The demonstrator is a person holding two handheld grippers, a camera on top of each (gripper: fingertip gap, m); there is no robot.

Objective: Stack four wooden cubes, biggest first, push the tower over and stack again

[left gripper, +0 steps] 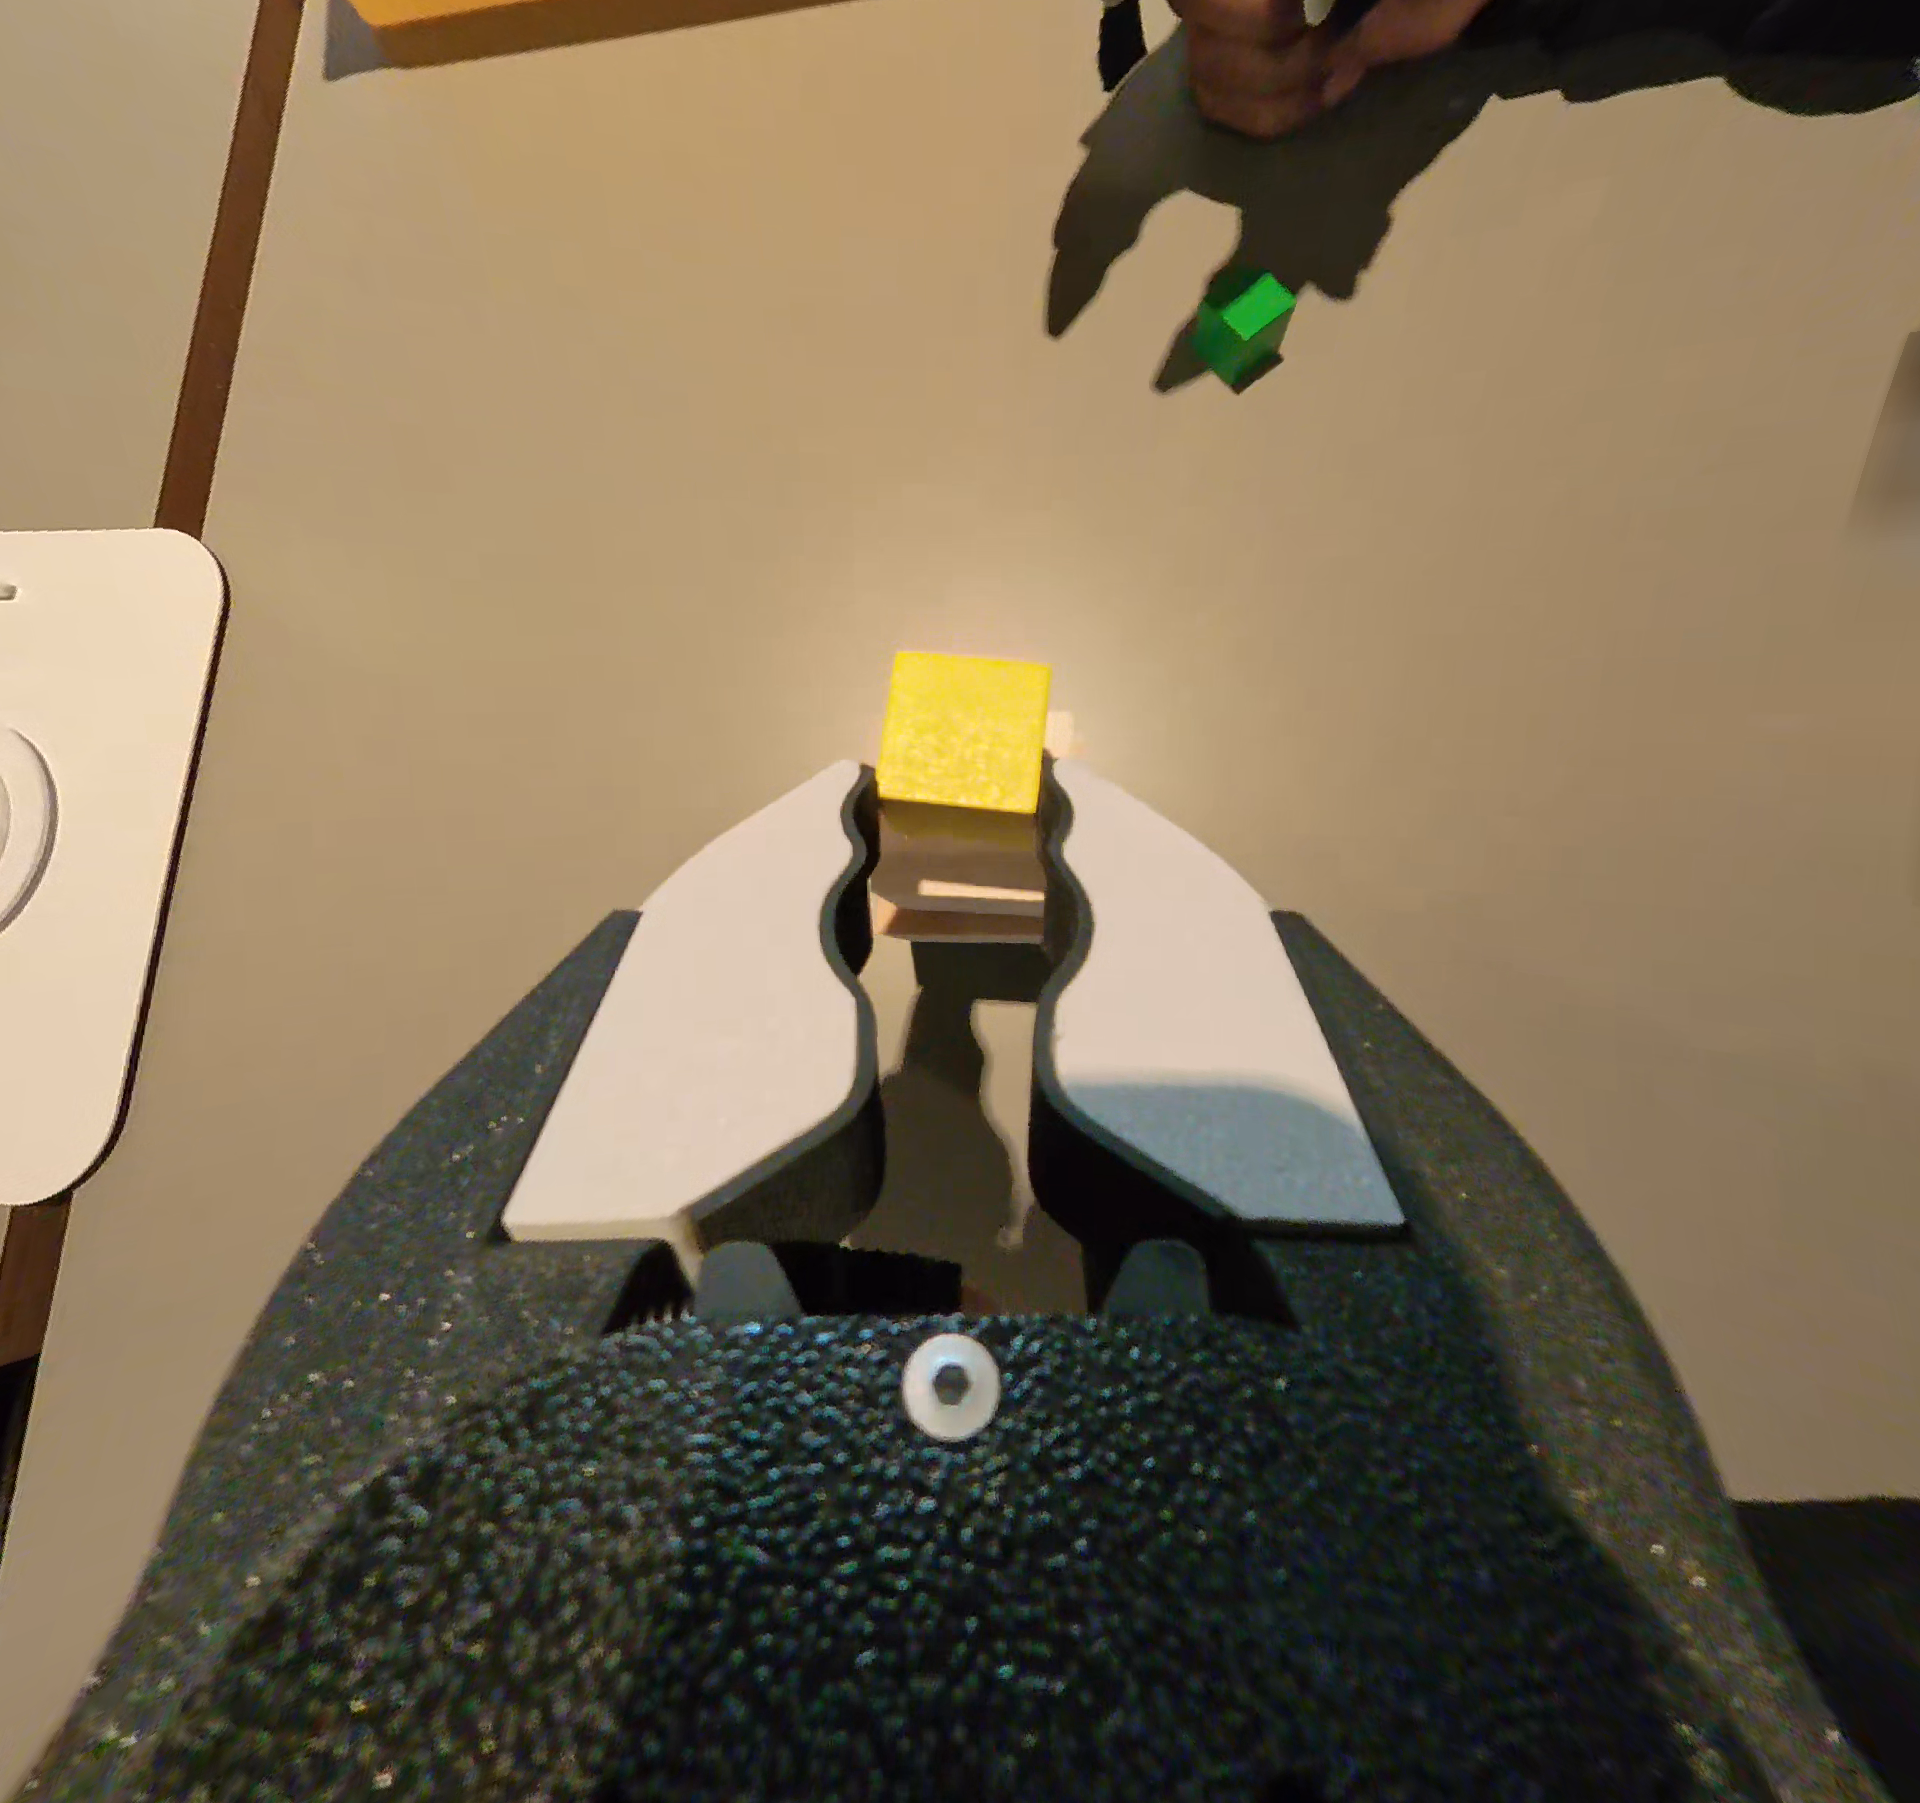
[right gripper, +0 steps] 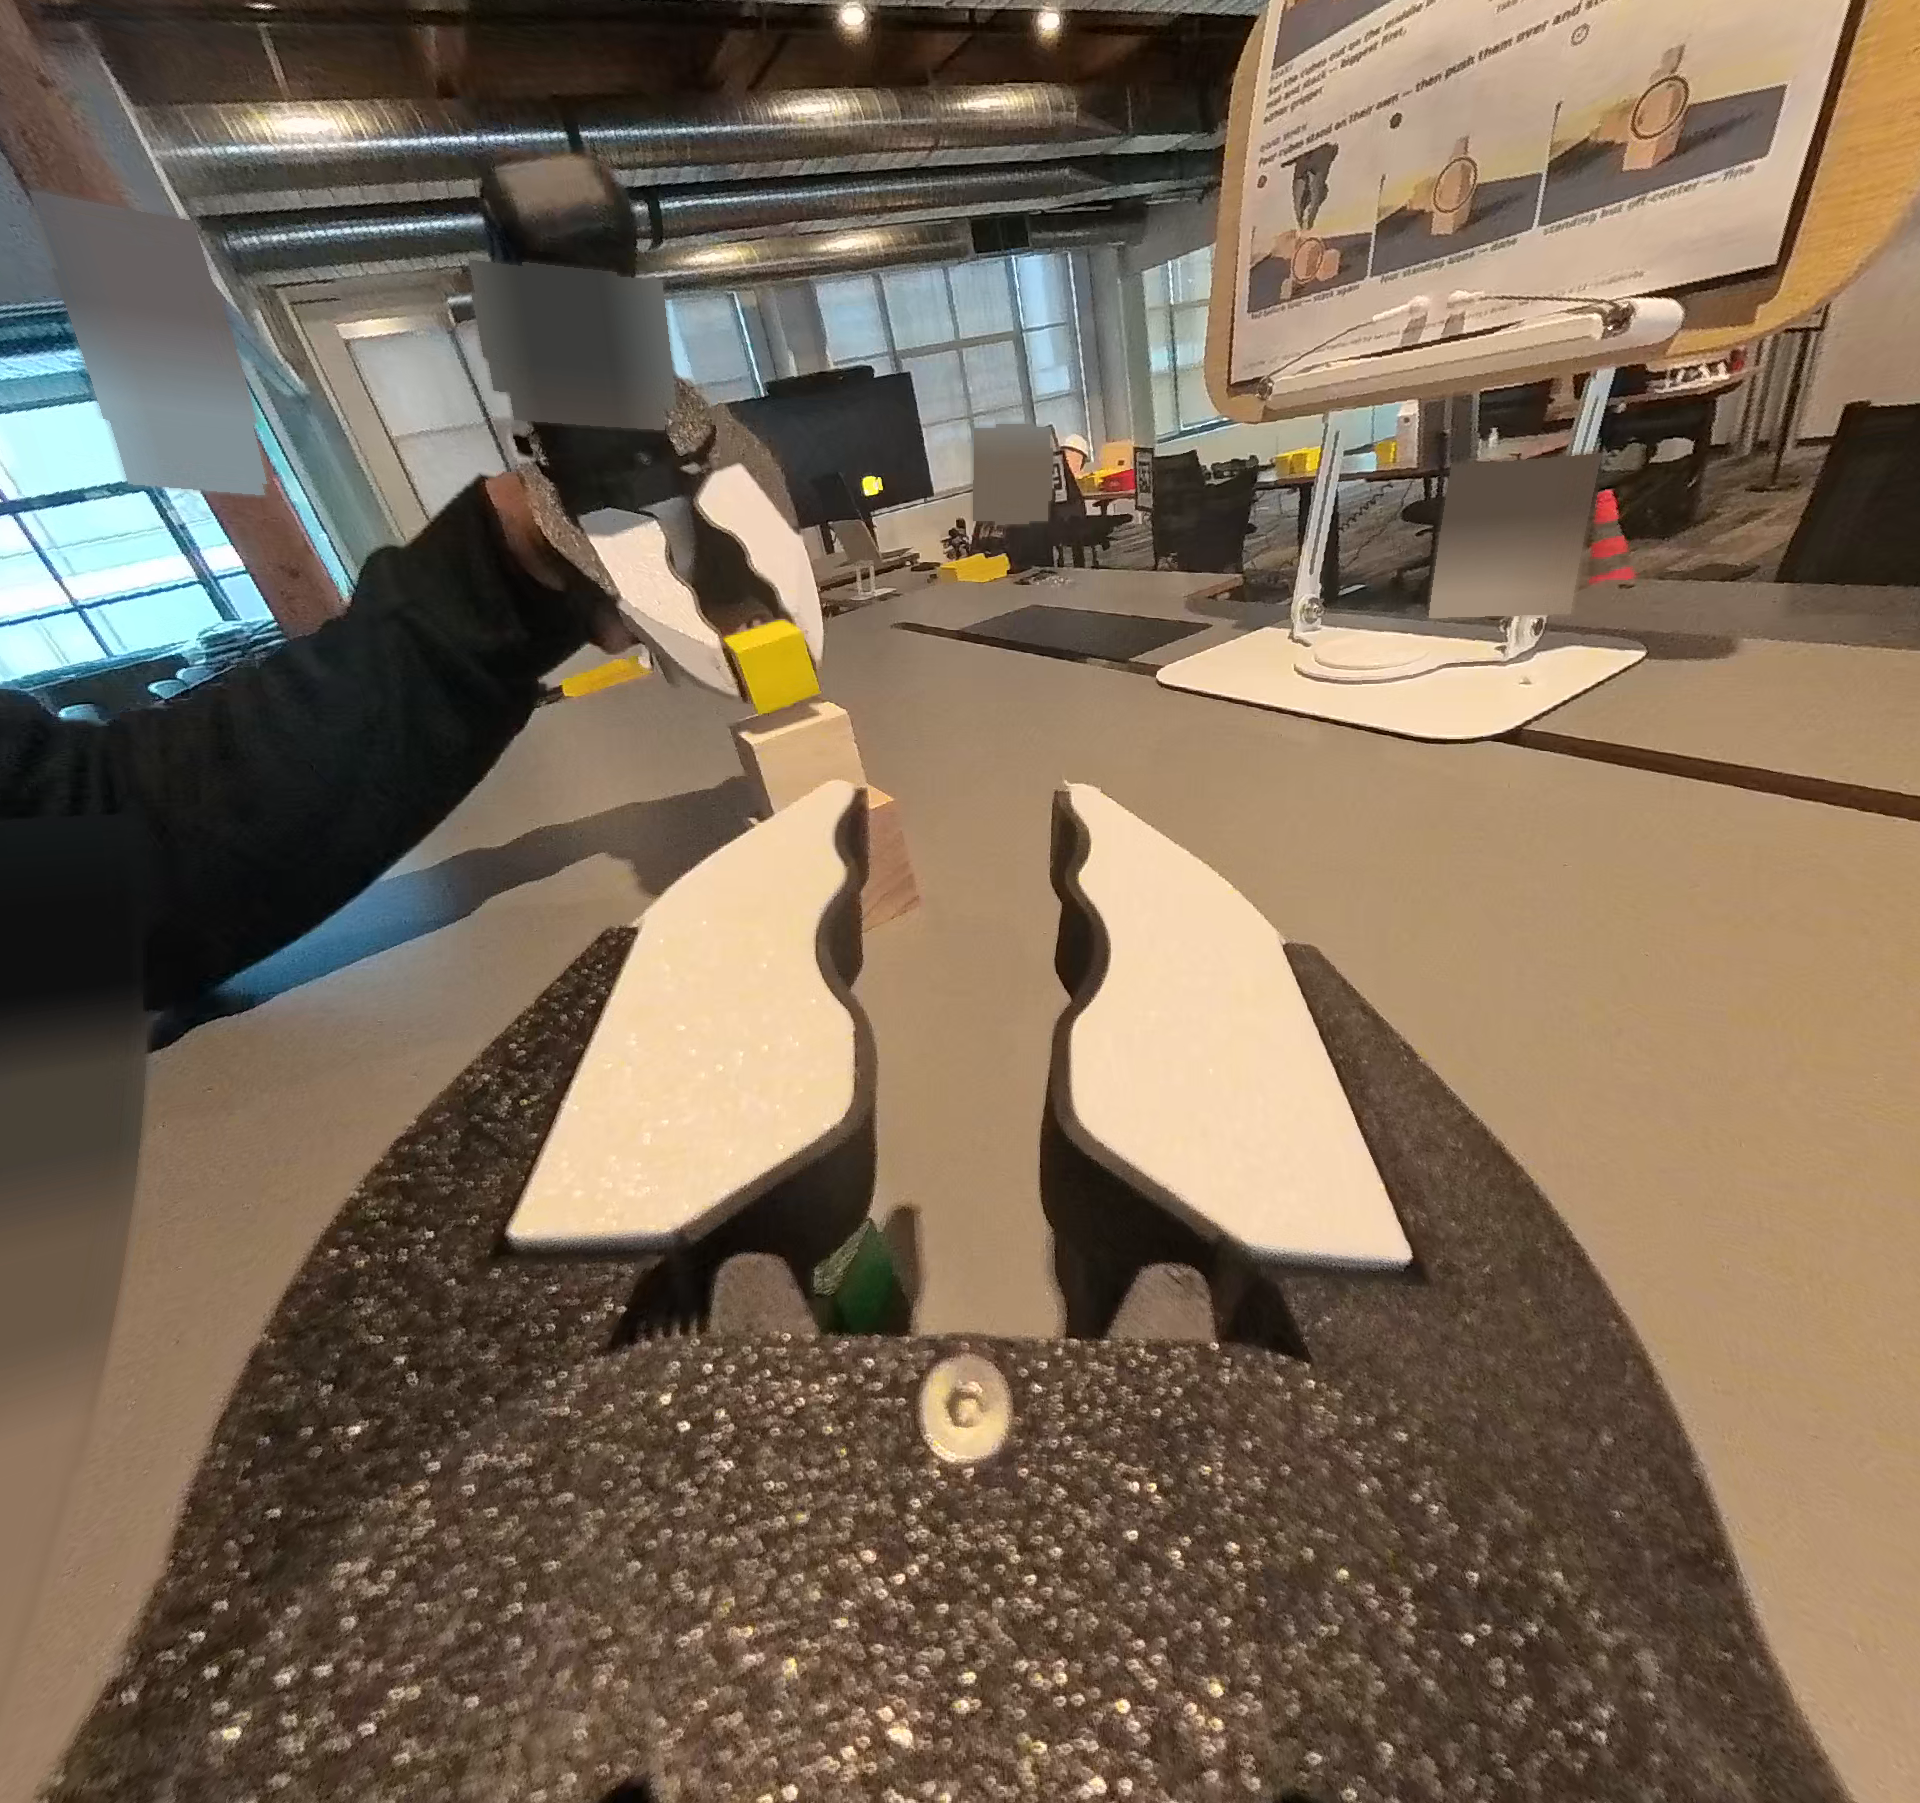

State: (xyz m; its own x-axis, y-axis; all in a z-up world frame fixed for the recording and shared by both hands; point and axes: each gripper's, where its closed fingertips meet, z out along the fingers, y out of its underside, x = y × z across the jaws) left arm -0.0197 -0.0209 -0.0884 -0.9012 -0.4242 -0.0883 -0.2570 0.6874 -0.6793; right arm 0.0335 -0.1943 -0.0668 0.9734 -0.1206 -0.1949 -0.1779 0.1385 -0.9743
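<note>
Four cubes show: two bare wooden ones stacked, the smaller wooden cube [right gripper: 802, 754] on the larger wooden cube [right gripper: 889, 865]; one glossy yellow cube [left gripper: 961, 730], pinched by the left gripper [left gripper: 956, 797] just above them; and one small green cube [left gripper: 1242, 328] at upper right on the matte grey table [left gripper: 623, 403]. The right gripper [right gripper: 958, 808] gapes wide, empty.

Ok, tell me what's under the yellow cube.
The yellow cube, held in the left gripper, sits above two stacked plain wooden cubes: a smaller one on a bigger one. Whether yellow touches the stack is unclear. The right gripper's finger covers part of the bigger cube.
</note>
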